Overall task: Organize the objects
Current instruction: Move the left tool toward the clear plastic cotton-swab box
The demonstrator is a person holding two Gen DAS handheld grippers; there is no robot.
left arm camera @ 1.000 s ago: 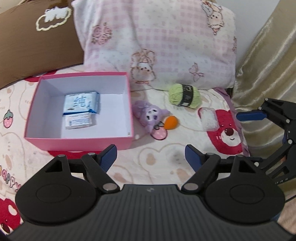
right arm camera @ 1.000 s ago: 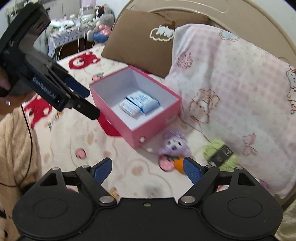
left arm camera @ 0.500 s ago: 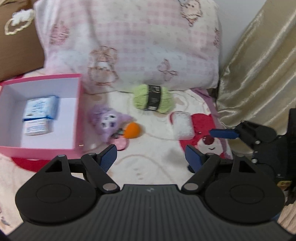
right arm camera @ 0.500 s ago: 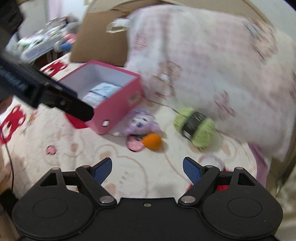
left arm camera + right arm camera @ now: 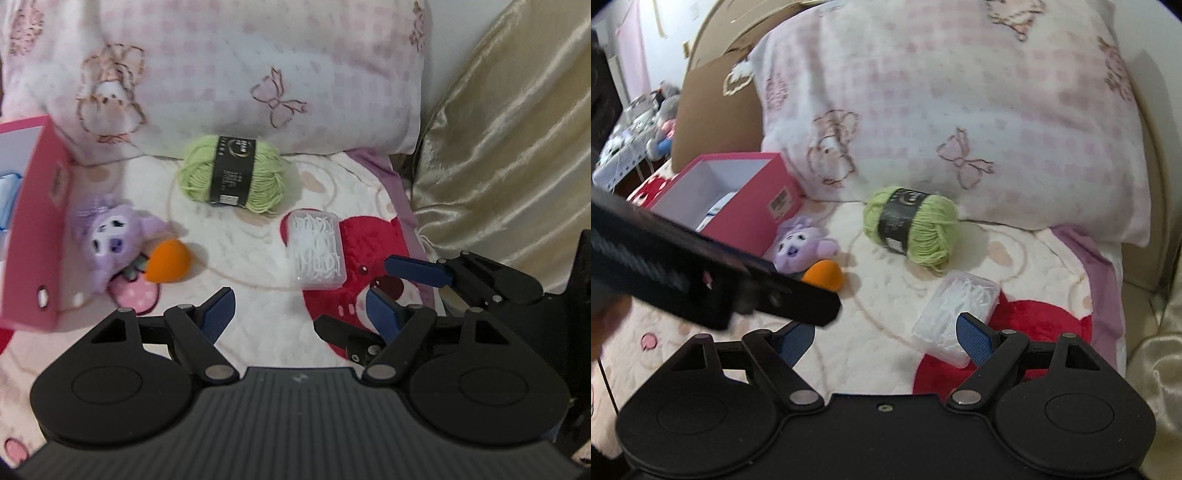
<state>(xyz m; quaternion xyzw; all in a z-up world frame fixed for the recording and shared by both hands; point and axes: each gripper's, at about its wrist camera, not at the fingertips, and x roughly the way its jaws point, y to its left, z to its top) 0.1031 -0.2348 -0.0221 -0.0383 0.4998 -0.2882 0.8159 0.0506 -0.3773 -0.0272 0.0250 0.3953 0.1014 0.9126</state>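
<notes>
Pink-checked fabric covers the large pillow [image 5: 945,110] that backs the scene, with a gold satin cushion [image 5: 509,140] to its right; on the cream plush blanket [image 5: 258,236] lie a lime-green ball of yarn with a black paper band [image 5: 232,173], a purple plush toy [image 5: 110,240] touching an orange ball [image 5: 168,260], and an open pink cardboard box [image 5: 738,199] just beside the toy; the clear rectangular plastic case of white pieces [image 5: 956,314] lies flat on the blanket's red bear print, just ahead of the right gripper [image 5: 886,338], whose jaws are spread and empty; the left gripper [image 5: 299,310] is likewise released, its dark body crossing the right view in front of the toy.
</notes>
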